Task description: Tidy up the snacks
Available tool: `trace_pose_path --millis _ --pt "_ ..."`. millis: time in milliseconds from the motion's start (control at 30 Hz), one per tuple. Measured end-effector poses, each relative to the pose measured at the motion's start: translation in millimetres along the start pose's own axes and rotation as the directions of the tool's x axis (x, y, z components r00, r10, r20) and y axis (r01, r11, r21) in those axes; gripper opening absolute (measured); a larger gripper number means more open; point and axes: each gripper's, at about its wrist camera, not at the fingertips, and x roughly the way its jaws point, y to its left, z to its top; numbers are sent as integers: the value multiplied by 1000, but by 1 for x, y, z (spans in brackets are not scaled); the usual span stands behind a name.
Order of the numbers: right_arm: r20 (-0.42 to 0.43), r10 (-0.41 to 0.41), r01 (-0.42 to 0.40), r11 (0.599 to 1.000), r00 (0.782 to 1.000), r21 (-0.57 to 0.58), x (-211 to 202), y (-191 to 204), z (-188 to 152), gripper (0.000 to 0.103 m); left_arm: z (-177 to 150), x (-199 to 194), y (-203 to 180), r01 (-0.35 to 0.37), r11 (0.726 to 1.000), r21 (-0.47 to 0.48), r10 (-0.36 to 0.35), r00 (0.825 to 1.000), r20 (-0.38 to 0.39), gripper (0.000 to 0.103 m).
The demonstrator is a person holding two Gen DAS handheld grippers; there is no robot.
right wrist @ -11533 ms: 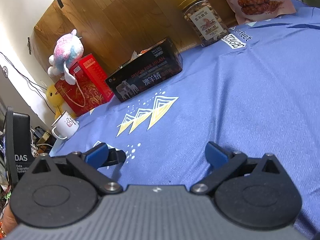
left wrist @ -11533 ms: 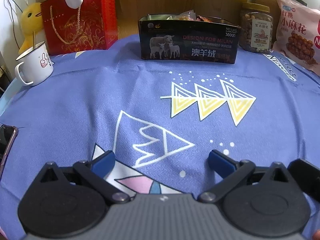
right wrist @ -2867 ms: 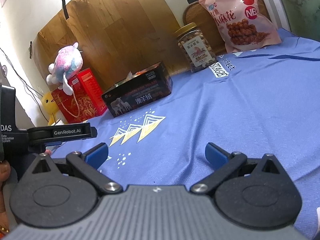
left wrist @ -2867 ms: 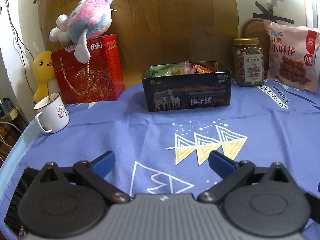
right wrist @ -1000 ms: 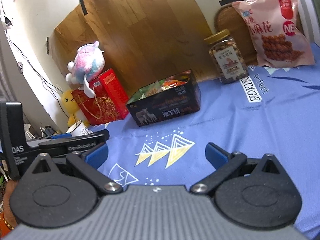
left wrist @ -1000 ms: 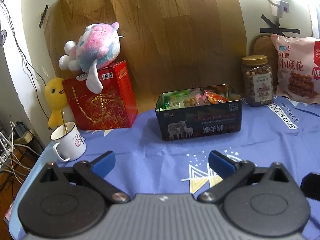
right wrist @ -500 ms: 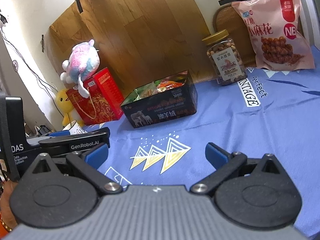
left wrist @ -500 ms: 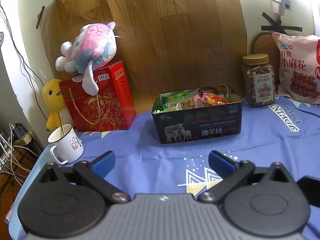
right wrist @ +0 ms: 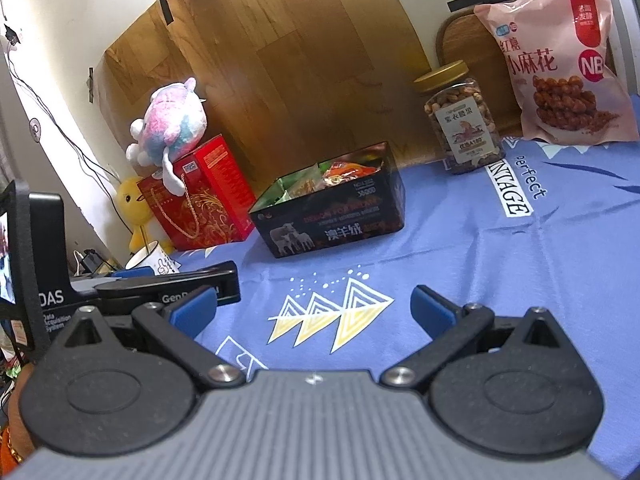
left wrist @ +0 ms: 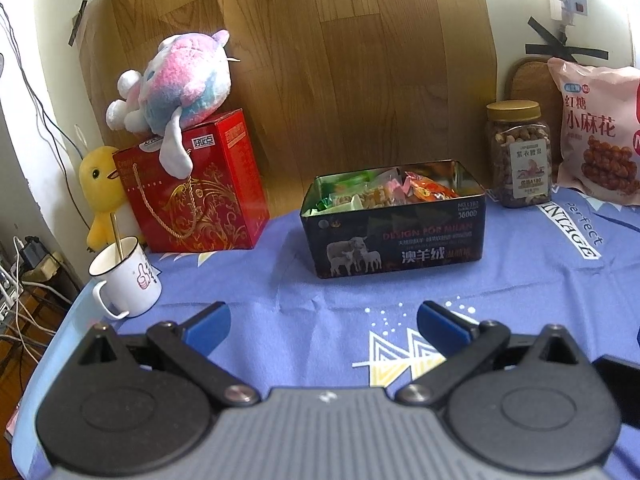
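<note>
**A:** What does your left wrist camera show?

**B:** My left gripper point(left wrist: 322, 326) hangs over the blue tablecloth point(left wrist: 280, 300) with its blue fingers point(left wrist: 206, 328) spread wide and nothing between them. Straight ahead, well apart from the fingertips, stands the dark tin point(left wrist: 394, 224), open on top and filled with wrapped snacks point(left wrist: 384, 192). Right of the tin is a jar of nuts point(left wrist: 519, 154) with a gold lid, and beside that a pink snack bag point(left wrist: 596, 132) leaning upright at the back. To the left sits a red gift box point(left wrist: 196, 188) with a plush toy point(left wrist: 176, 88) lying on it, a yellow duck point(left wrist: 102, 192) beside the box, and a white mug point(left wrist: 126, 276) near the table's edge with a stick standing in it.

**A:** And the right wrist camera?

**B:** My right gripper point(right wrist: 314, 310) is also spread apart and empty, over the triangle print on the cloth. The tin point(right wrist: 332, 216) lies ahead and slightly left, its snacks point(right wrist: 332, 174) showing above the rim. The nut jar point(right wrist: 460, 120) and pink bag point(right wrist: 560, 64) stand further back to the right. At the left edge I see the black body of my other tool, partly covering the mug point(right wrist: 154, 262).
</note>
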Motion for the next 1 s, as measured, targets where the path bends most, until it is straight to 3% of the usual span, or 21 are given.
trace_pose_path --millis 1000 --pt "-11 -3 3 1000 1000 -13 8 5 -2 103 3 -2 12 2 1000 -27 -2 1000 9 103"
